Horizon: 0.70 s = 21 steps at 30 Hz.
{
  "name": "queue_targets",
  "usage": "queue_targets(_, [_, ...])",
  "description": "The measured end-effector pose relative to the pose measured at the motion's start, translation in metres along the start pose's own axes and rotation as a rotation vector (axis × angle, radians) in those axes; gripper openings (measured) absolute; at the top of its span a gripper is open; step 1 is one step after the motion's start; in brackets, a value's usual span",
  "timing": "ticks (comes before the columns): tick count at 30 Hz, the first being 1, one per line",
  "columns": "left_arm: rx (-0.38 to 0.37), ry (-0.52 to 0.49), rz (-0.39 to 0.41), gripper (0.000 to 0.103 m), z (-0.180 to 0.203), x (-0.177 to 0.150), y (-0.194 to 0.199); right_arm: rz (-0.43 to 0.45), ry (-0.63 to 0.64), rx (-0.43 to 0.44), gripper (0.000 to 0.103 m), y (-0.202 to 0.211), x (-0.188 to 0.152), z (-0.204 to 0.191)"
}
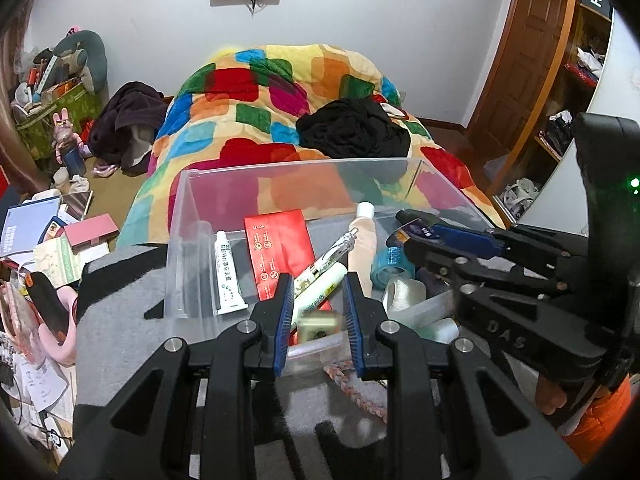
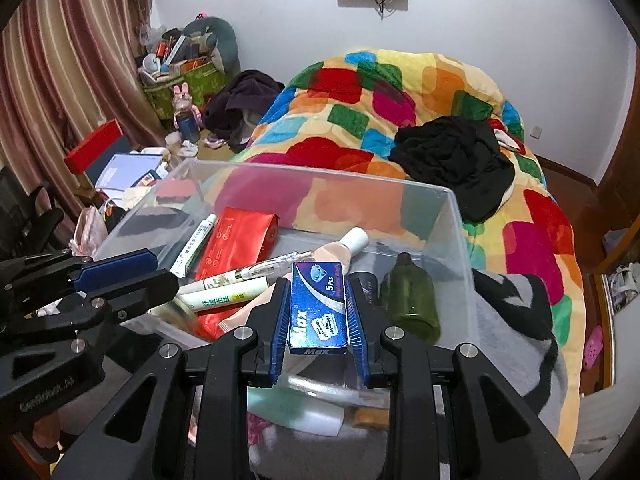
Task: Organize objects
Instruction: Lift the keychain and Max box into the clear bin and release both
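One blurred object (image 1: 318, 325) between left gripper (image 1: 316, 312)

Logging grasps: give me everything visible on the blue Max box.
The blue Max box is a small, flat, rectangular carton, apparently glossy card, printed "Max" and "5 Pcs" with white graphics. It is closed and looks undamaged. The right gripper clamps its two long sides between blue pads, holding it above the clear plastic bin. Nothing else visibly touches it.

One clear plastic bin (image 2: 460, 216), one red packet (image 2: 236, 240), one white tube (image 1: 227, 276), two pens (image 2: 240, 276), one blue Max box (image 2: 318, 308), one green bottle (image 2: 410, 300), one teal tape roll (image 1: 390, 266), one beige white-capped bottle (image 1: 362, 236)
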<state>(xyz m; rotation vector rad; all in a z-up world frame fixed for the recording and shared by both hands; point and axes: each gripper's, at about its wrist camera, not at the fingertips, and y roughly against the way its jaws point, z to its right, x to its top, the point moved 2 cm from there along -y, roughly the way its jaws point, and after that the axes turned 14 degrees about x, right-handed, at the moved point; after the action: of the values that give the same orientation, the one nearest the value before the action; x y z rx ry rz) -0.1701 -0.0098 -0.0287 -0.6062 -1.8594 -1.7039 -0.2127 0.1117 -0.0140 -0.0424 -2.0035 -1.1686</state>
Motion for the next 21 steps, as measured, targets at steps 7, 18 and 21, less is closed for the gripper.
queue_targets(7, [-0.001,-0.005,0.014,0.028,0.001,-0.001,0.009,-0.012,0.015,0.018,0.029,0.005,-0.005,-0.003])
queue_targets(18, [0.017,-0.018,0.083,0.064,0.004,-0.004,0.035,0.029,0.012,0.002,0.054,0.029,-0.009,0.0])
queue_targets(21, [0.023,-0.009,0.097,0.071,0.003,-0.006,0.042,0.048,0.026,-0.014,0.061,0.04,-0.013,-0.001])
